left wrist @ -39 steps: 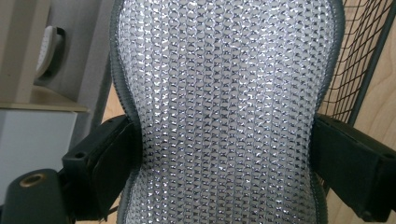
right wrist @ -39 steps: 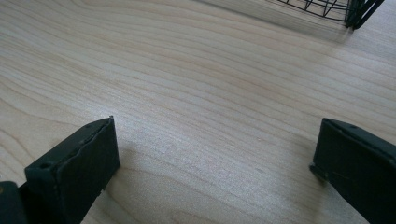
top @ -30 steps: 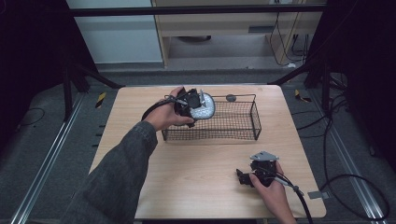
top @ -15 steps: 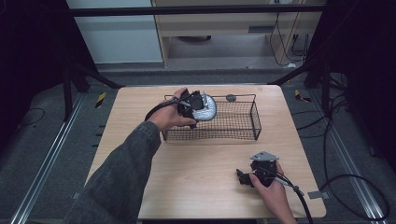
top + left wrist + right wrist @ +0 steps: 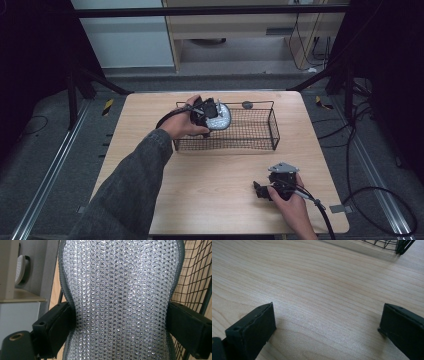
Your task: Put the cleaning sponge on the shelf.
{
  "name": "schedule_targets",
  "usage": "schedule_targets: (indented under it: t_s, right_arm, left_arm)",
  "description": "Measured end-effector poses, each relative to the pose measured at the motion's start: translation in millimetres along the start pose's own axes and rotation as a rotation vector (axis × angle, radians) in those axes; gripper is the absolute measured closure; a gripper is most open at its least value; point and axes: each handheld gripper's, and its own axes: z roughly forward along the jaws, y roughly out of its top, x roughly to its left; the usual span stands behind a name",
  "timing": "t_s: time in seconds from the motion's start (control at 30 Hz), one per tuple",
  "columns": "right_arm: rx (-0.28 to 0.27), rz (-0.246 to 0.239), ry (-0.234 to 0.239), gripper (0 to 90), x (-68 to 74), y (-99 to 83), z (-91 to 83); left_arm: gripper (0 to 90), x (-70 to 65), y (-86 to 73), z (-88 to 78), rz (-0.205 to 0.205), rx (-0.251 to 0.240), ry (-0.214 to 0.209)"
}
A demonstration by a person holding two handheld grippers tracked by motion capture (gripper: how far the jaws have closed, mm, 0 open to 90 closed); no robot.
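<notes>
Left gripper [image 5: 212,114]: fingers [image 5: 57,327] clamped on either side of a silver mesh pad [image 5: 120,300], a grey-edged oval of shiny woven scales, pinched at its waist. Position: over the left end of the black wire basket [image 5: 260,145], the pad held against the basket's rear rim; compared with a second ago, gripper and pad sit slightly lower and further left, nearer the basket's corner. Small dark round object [image 5: 247,105]: on the desk [image 5: 215,200] just behind the basket, unmoved. Right gripper [image 5: 265,192]: resting on the desk at its near right, well apart from the basket, unchanged; fingers [image 5: 254,327] spread wide over bare wood, holding nothing.
</notes>
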Motion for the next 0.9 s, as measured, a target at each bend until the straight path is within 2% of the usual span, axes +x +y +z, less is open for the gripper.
schedule_targets:
  t_s: [0.23, 0.57, 0.9]
  right_arm:
    - [0.001, 0.003, 0.000, 0.5, 0.2, -0.1, -0.1]
    - [0.000, 0.000, 0.000, 0.5, -0.2, -0.2, -0.2]
    - [0.000, 0.000, 0.000, 0.5, -0.2, -0.3, -0.2]
  left_arm:
    - [8.4, 0.0, 1.7, 3.6, -0.003, 0.001, -0.012]
    - [8.1, 3.9, -5.4, 5.4, -0.010, 0.014, -0.018]
    - [3.3, 5.3, -10.8, 7.1, -0.062, -0.003, -0.056]
